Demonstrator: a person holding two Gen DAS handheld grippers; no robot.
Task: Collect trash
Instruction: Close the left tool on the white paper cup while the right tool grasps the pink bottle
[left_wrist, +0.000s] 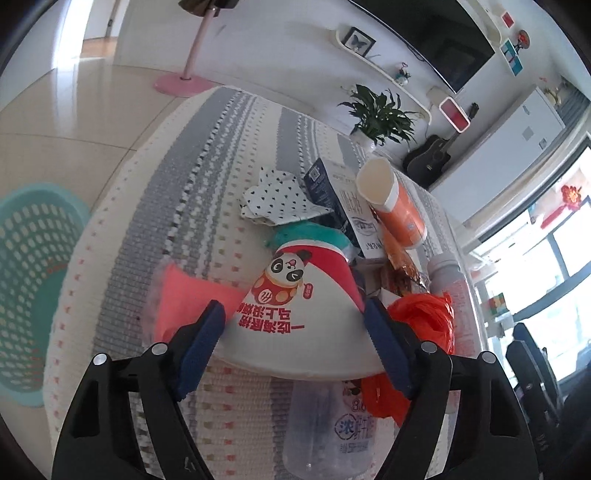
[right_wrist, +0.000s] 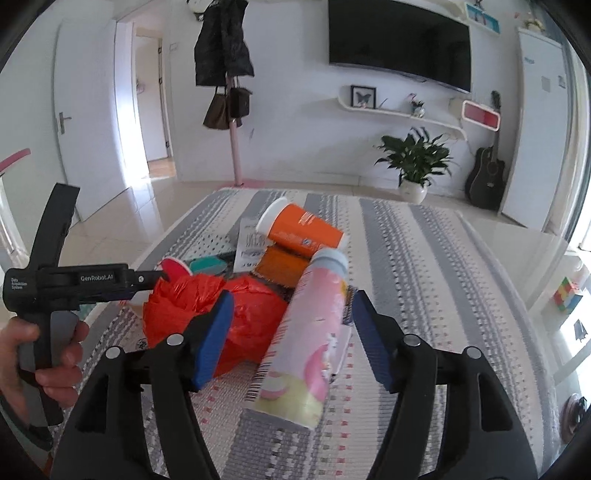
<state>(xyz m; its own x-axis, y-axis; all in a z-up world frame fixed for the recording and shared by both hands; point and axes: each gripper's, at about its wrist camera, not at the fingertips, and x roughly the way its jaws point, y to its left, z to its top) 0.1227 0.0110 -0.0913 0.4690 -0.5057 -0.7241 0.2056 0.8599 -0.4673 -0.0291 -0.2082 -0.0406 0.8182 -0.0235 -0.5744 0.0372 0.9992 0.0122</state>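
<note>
A pile of trash lies on a striped tablecloth (left_wrist: 221, 155). My left gripper (left_wrist: 295, 332) is open, its blue pads on either side of a white paper bowl with a panda print (left_wrist: 295, 317); I cannot tell if they touch it. A clear milk bottle (left_wrist: 328, 424) lies under it. My right gripper (right_wrist: 291, 336) is open around a pink bottle (right_wrist: 306, 339) lying on the cloth, with a crumpled orange plastic bag (right_wrist: 243, 314) beside its left pad. An orange paper cup (right_wrist: 303, 230) lies behind. The left gripper's body (right_wrist: 74, 284) shows at the left.
A teal plastic basket (left_wrist: 33, 280) stands on the floor left of the table. A dotted paper piece (left_wrist: 280, 199), a milk carton (left_wrist: 340, 192) and a pink sheet (left_wrist: 188, 299) also lie in the pile. A potted plant (right_wrist: 413, 162) and a guitar (right_wrist: 485, 177) stand by the far wall.
</note>
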